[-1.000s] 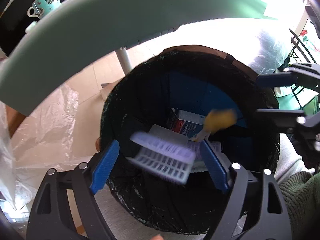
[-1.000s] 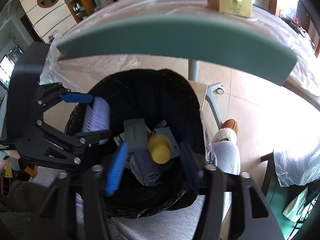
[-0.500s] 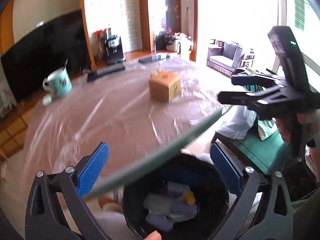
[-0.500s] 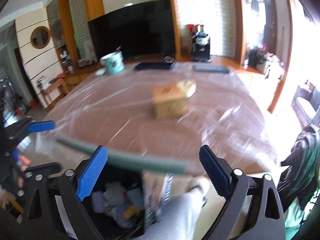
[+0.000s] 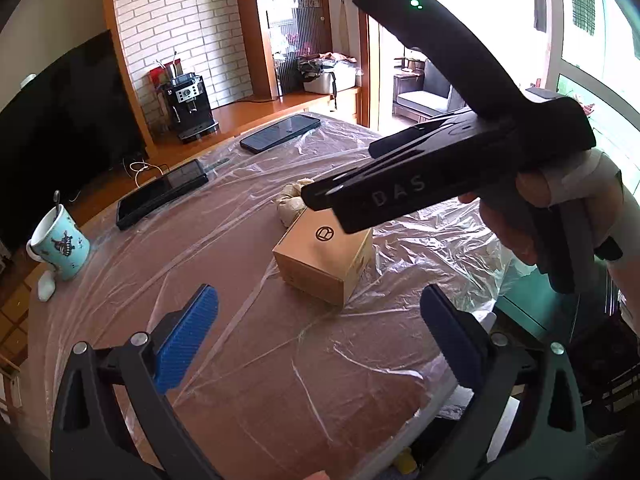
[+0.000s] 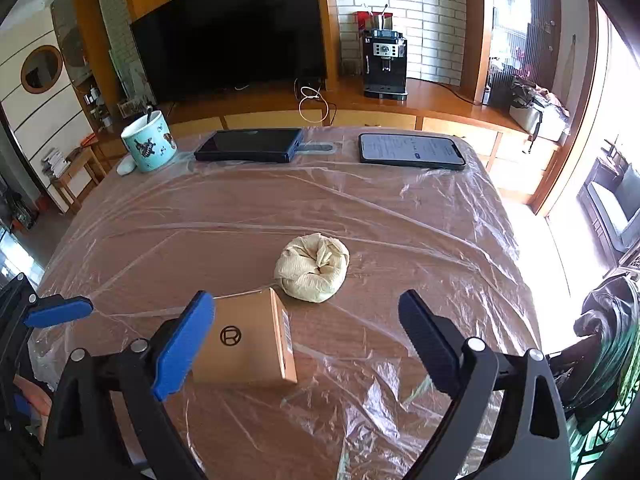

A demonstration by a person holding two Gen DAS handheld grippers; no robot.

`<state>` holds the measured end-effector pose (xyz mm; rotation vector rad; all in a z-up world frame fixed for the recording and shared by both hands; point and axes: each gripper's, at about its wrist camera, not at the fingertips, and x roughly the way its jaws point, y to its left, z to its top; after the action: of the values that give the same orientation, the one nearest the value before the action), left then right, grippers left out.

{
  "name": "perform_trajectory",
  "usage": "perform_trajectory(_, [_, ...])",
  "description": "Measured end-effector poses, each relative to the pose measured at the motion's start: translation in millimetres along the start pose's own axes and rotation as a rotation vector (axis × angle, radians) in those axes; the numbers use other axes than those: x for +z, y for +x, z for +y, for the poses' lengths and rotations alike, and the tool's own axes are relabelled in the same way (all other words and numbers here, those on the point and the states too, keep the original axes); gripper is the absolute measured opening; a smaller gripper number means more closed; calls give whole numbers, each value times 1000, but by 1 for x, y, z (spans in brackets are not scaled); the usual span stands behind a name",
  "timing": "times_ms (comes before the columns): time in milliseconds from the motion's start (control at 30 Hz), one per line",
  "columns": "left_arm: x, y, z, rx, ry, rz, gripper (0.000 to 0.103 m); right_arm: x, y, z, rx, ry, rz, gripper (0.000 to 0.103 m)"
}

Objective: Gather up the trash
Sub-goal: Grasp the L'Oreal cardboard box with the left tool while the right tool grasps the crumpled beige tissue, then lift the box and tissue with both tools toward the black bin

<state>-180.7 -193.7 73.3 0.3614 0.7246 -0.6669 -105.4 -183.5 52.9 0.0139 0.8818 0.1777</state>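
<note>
Raised tools (image 6: 306, 344); box (image 6: 248, 340) just beneath.

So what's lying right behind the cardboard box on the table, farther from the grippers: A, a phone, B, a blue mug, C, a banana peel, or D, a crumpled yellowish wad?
D: in the right wrist view a crumpled yellowish wad lies just past the cardboard box on the plastic-covered table; the mug and the phone sit at the far edge.
</note>
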Motion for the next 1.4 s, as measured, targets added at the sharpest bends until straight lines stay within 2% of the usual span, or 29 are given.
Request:
perform_trajectory(200, [11, 35, 2, -28, 39, 35, 101, 15, 36, 3, -3, -16, 77, 75])
perform_trajectory(367, [17, 51, 6, -70, 29, 52, 101, 25, 55, -2, -2, 8, 130, 65])
perform_trajectory(500, [22, 59, 11, -129, -8, 60, 101, 26, 60, -7, 10, 21, 141, 62])
perform_trajectory(733, [24, 65, 6, -127, 29, 75, 100, 27, 64, -7, 22, 13, 146, 54])
perform_trajectory(900, [25, 68, 6, -142, 28, 93, 86, 28, 67, -3, 5, -9, 149, 52])
perform_trajectory(1000, [23, 67, 3, -141, 47, 101, 82, 29, 69, -4, 5, -9, 148, 51])
perform_trajectory(1033, [23, 68, 2, -140, 51, 107, 79, 30, 70, -4, 5, -8, 147, 51])
perform_trajectory(1067, [23, 69, 1, -142, 51, 114, 68, 30, 70, -5, 7, -7, 144, 51])
perform_trajectory(1133, [22, 70, 1, -155, 40, 126, 62, 30, 70, -6, 11, -2, 142, 51])
perform_trajectory(1400, [19, 61, 0, -155, 37, 118, 59, 32, 68, -8, -1, 10, 118, 50])
